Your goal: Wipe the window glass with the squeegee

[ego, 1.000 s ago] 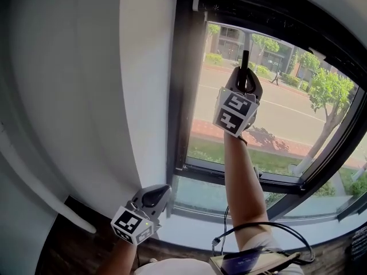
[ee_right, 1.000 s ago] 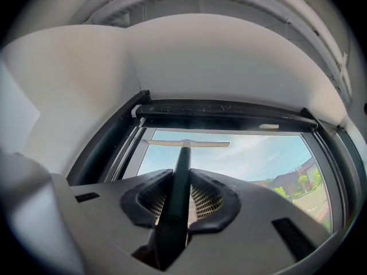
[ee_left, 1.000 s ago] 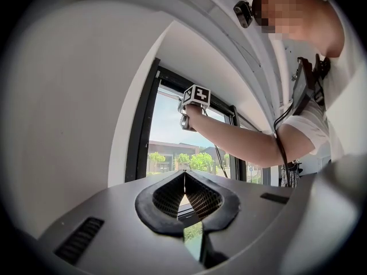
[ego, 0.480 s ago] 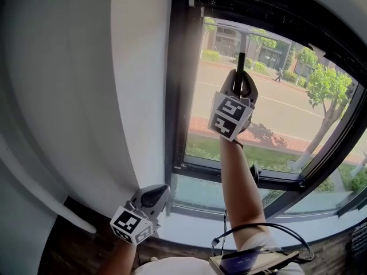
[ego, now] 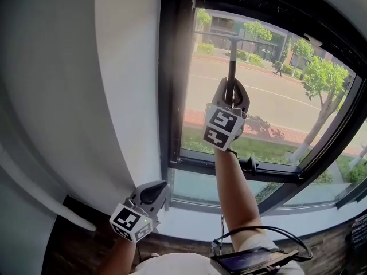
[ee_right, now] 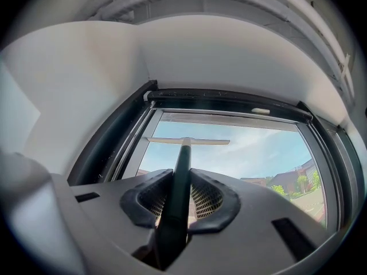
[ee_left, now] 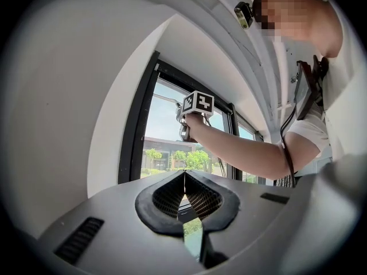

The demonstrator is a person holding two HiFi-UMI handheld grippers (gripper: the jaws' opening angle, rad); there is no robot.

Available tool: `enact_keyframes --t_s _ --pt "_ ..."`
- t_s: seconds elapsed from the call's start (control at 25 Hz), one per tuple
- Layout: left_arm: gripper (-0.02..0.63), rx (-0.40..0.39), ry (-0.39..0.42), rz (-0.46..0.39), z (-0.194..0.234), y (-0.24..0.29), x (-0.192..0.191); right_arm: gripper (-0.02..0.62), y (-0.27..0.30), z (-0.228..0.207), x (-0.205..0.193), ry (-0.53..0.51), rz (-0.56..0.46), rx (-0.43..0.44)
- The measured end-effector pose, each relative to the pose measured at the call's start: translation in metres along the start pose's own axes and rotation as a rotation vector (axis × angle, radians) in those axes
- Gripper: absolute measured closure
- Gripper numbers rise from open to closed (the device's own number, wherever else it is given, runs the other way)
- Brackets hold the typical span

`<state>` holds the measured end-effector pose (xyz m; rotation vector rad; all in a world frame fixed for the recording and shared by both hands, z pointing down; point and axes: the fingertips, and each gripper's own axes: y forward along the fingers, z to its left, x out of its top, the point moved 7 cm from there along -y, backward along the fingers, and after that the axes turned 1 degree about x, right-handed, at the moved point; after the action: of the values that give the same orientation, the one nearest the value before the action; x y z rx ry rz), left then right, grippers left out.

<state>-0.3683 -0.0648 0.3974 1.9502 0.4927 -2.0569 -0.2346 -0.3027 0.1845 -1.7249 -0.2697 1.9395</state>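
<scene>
My right tool (ee_right: 179,198) is clenched on the squeegee (ee_right: 182,165) by its dark handle, which rises straight out of the jaws. The handle's long axis is upright and the blade lies crosswise above it, near the top edge of the window glass (ego: 281,102), toward the pane's left edge. I judge the coming pull to be straight down, blade level. My left tool (ee_left: 184,195) hangs low by the sill (ego: 195,217), jaws pressed together on nothing, well apart from the squeegee. Whether the blade's rubber touches the glass, I cannot tell.
</scene>
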Motion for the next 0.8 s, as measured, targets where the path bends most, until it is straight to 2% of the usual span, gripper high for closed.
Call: enact_keyframes --t_s 0.8 --pt "0.589 0.011 -0.011 0.026 0.001 -0.007 -0.008 0.497 -0.047 0.009 -0.061 -0.015 0.090 0.020"
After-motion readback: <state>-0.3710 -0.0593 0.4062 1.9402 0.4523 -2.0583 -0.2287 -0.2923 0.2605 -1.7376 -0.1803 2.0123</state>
